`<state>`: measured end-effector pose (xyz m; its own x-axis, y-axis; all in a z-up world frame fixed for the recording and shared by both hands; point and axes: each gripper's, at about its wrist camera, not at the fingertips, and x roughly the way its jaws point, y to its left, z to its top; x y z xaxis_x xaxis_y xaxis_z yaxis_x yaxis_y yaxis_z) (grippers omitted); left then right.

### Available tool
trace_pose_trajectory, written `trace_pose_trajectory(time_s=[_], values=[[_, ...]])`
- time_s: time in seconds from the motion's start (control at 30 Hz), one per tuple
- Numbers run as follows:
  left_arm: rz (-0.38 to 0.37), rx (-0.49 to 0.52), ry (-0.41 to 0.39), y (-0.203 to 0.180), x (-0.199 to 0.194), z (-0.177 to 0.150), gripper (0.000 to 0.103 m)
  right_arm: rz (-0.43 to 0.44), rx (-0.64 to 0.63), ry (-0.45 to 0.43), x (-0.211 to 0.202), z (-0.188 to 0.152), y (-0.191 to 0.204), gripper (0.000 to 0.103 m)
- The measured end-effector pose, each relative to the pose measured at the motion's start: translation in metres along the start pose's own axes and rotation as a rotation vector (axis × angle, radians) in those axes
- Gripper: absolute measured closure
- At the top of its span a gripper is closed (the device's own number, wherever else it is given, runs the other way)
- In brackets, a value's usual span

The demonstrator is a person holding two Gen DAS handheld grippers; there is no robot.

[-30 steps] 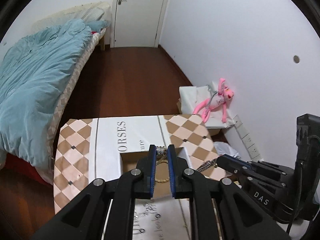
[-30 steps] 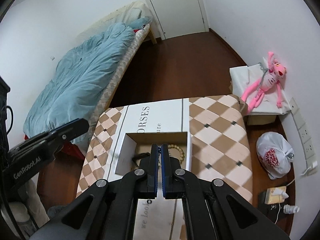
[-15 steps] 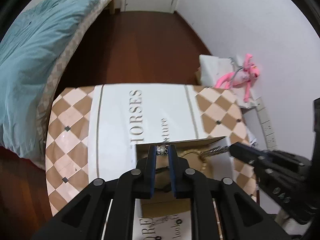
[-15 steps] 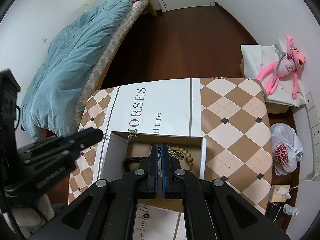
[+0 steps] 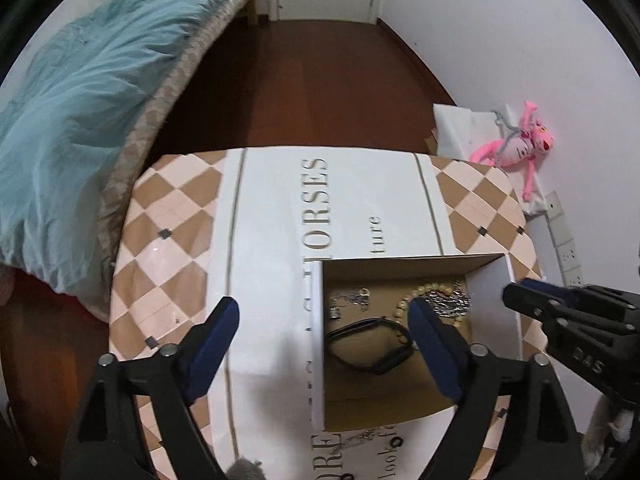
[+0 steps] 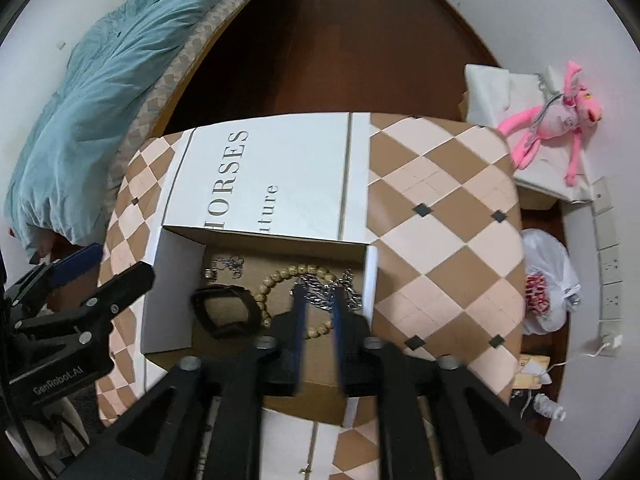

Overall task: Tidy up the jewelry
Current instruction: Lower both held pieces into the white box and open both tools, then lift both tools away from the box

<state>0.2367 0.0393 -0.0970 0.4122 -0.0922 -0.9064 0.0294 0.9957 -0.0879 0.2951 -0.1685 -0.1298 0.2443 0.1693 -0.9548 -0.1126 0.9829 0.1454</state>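
- Left hand-held gripper [image 5: 322,314]: jaws wide apart, nothing held, over the left wall of the box [image 5: 318,344].
- Right hand-held gripper [image 6: 318,300]: jaws parted narrowly, empty, above the chain [image 6: 320,290].
- Inside box on surface [image 6: 440,200]: chain, bead bracelet [image 6: 280,276], black band [image 6: 224,310], small silver pieces [image 6: 224,266].

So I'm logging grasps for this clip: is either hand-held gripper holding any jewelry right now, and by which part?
Nothing is held. The left hand-held gripper is wide open, the right hand-held gripper is open above the silver chain in the box.
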Motion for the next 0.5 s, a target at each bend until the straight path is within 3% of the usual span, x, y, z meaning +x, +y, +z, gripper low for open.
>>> trace_pose_trajectory(time_s=[0.03, 0.1, 0.3, 0.5], values=[[0.019, -0.003, -0.019, 0.002, -0.003, -0.003, 0.014, -0.019, -0.004, -0.011, -0.003, -0.002, 0.001, 0.049], [0.057, -0.008, -0.062, 0.005, -0.009, -0.01, 0.012, -0.073, -0.009, -0.043, -0.011, -0.009, 0.001, 0.02], [0.11, -0.028, -0.088, 0.011, -0.01, -0.031, 0.008, -0.198, 0.005, -0.062, -0.013, -0.04, 0.001, 0.006], [0.118, -0.037, -0.075, 0.011, -0.009, -0.052, 0.007, -0.224, 0.04, -0.072, -0.004, -0.068, 0.002, 0.005]])
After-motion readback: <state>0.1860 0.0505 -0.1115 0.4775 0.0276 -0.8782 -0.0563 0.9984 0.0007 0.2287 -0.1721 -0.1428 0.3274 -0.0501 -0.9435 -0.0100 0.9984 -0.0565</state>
